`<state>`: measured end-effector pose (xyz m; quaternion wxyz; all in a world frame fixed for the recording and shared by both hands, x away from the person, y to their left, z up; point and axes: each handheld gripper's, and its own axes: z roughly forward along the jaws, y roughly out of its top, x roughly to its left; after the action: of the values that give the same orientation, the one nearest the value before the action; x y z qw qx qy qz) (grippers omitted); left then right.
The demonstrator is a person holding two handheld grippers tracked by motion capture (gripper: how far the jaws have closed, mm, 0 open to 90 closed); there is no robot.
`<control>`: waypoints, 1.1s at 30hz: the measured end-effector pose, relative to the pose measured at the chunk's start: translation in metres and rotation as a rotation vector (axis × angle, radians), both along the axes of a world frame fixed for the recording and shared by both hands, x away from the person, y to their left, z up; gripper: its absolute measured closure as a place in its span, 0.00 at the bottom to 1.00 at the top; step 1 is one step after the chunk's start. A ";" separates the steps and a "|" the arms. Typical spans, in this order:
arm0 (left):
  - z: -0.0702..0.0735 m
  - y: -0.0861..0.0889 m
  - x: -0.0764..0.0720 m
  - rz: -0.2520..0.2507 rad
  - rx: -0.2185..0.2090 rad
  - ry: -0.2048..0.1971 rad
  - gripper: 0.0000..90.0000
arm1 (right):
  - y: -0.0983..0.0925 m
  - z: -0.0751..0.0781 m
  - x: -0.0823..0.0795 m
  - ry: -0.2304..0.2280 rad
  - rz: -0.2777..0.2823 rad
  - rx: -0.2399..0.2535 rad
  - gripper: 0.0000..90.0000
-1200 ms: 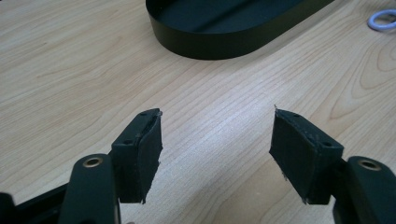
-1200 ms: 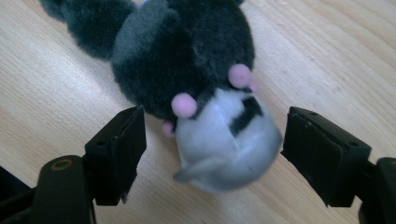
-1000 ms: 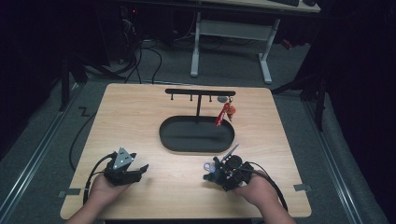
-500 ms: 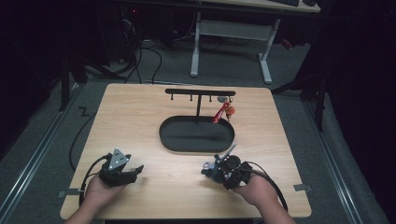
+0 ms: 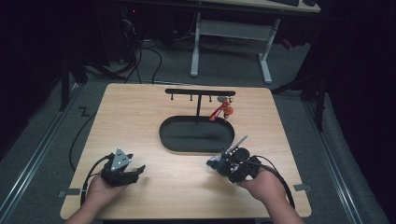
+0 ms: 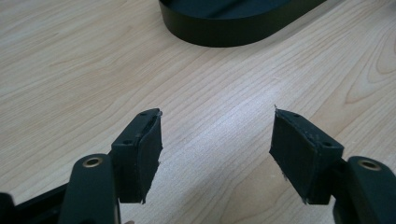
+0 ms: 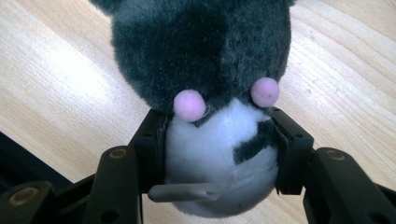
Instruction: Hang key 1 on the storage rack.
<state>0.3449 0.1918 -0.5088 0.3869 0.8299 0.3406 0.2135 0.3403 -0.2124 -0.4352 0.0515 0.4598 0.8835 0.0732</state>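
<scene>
The grey-and-white plush toy (image 7: pixel 210 121) is gripped by the closed right tool (image 7: pixel 219 154) at lower frame, the left tool (image 6: pixel 215 144) held open and empty, hanging on the rack (image 5: pixel 200 92) judged next.

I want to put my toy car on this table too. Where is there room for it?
Lots of room on the bare wood left of the black oval tray, up to the table's left edge, and between the left gripper and right gripper. It is crowded at the hook stand with its red charm, and where the right gripper holds the plush toy.
</scene>
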 end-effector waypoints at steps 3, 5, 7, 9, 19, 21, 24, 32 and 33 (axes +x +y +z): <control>-0.003 0.000 -0.001 -0.018 0.017 -0.003 0.33 | -0.002 0.002 0.003 0.002 -0.007 0.000 0.54; -0.003 -0.001 -0.002 -0.029 0.028 -0.008 0.32 | -0.003 0.004 0.004 0.003 -0.017 0.005 0.54; -0.003 -0.002 -0.004 -0.033 0.026 -0.014 0.31 | -0.003 0.007 0.005 0.008 -0.026 0.005 0.54; -0.003 -0.002 -0.005 -0.036 0.026 -0.021 0.31 | -0.003 0.010 0.006 0.003 -0.031 0.004 0.54; -0.004 0.002 -0.006 -0.005 0.039 -0.031 0.22 | 0.000 0.033 0.021 -0.006 -0.024 0.017 0.54; -0.005 0.002 -0.006 -0.010 0.040 -0.026 0.21 | 0.001 0.037 0.024 -0.010 -0.032 0.027 0.54; -0.006 0.003 -0.008 -0.015 0.049 -0.028 0.20 | 0.001 0.042 0.028 -0.011 -0.038 0.032 0.54; -0.005 0.002 -0.009 -0.017 0.054 -0.032 0.20 | 0.001 0.063 0.045 -0.017 -0.062 0.042 0.54; -0.005 0.002 -0.008 -0.020 0.055 -0.030 0.20 | 0.001 0.065 0.047 -0.020 -0.058 0.040 0.54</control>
<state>0.3371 0.1942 -0.5137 0.3711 0.8402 0.3207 0.2313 0.3876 -0.2111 -0.3700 0.0534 0.4852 0.8677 0.0938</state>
